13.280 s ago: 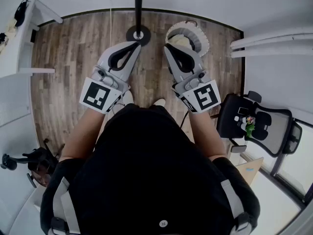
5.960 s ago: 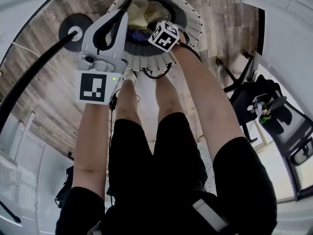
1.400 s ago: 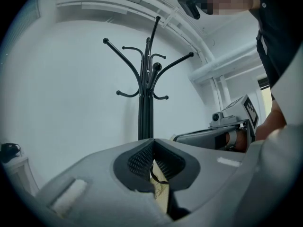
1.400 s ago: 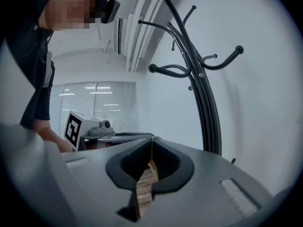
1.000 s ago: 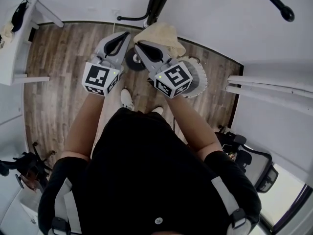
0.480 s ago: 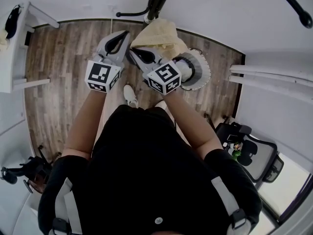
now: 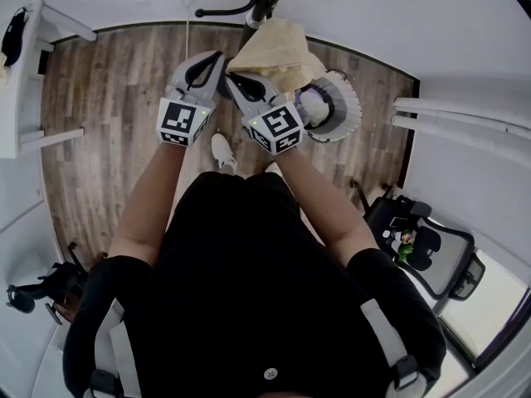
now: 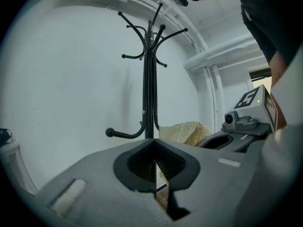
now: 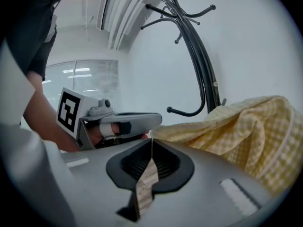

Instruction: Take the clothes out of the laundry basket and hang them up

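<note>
At the tip of the right gripper (image 9: 151, 141): jaws pressed together on a thin edge of the yellow cloth (image 9: 246, 126). The rest of the cloth bunches out to the right of the jaws and ahead of them, close to the coat stand (image 9: 201, 65).

Left gripper (image 8: 154, 143): jaws together, nothing between them. The cloth sits just right of these jaws and a little beyond; the stand's pole rises straight ahead.

Cloth: soft, pale yellow, fine check weave, loosely folded into ridges. Stand: thin black metal pole with curved, ball-tipped hooks. Laundry basket (image 7: 344, 110): round, white, ribbed rim, on the wood-plank floor (image 7: 116, 98), right of the right jaws and partly hidden behind cloth and gripper.

Pose: both grippers side by side, close together, pointing forward toward the stand, tipped only slightly down. Bare forearms reach out from the body, marker cubes nearest the person.
</note>
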Demonstrator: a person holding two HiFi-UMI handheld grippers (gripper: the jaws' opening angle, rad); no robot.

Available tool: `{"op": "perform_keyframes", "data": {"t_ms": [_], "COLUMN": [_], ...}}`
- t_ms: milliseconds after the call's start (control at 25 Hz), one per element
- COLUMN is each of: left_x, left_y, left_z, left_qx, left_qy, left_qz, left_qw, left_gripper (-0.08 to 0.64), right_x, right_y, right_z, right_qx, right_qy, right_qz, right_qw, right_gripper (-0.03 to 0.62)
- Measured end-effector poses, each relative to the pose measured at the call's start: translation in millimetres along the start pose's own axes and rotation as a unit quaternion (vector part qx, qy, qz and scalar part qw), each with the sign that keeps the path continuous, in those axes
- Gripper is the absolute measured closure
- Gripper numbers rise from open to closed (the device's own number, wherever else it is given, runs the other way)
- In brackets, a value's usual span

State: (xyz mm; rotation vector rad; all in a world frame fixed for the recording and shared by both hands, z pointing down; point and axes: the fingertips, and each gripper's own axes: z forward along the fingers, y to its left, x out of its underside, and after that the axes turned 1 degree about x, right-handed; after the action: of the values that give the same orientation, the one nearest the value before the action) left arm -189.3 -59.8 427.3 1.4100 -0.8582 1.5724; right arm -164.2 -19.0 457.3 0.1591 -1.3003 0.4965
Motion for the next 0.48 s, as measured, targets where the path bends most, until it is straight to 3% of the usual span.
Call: {"op": "perform_keyframes", "data": {"t_ms": [480], "left_x": [44.3], "left_y": [3.1], "left_z": [5.0], "left_qx": [-0.007], "left_qy": [0.033], "left_qz": [-0.021], "left_qw": [0.9992], "left_gripper": [0.558], "right_x": [55.5], "right_y": [-41.5], "right_z": [10.2], "right_qx": [0.055], "right_qy": [0.05], "right_qz": [0.001], "right_qw": [0.997], "right_gripper": [0.58]}}
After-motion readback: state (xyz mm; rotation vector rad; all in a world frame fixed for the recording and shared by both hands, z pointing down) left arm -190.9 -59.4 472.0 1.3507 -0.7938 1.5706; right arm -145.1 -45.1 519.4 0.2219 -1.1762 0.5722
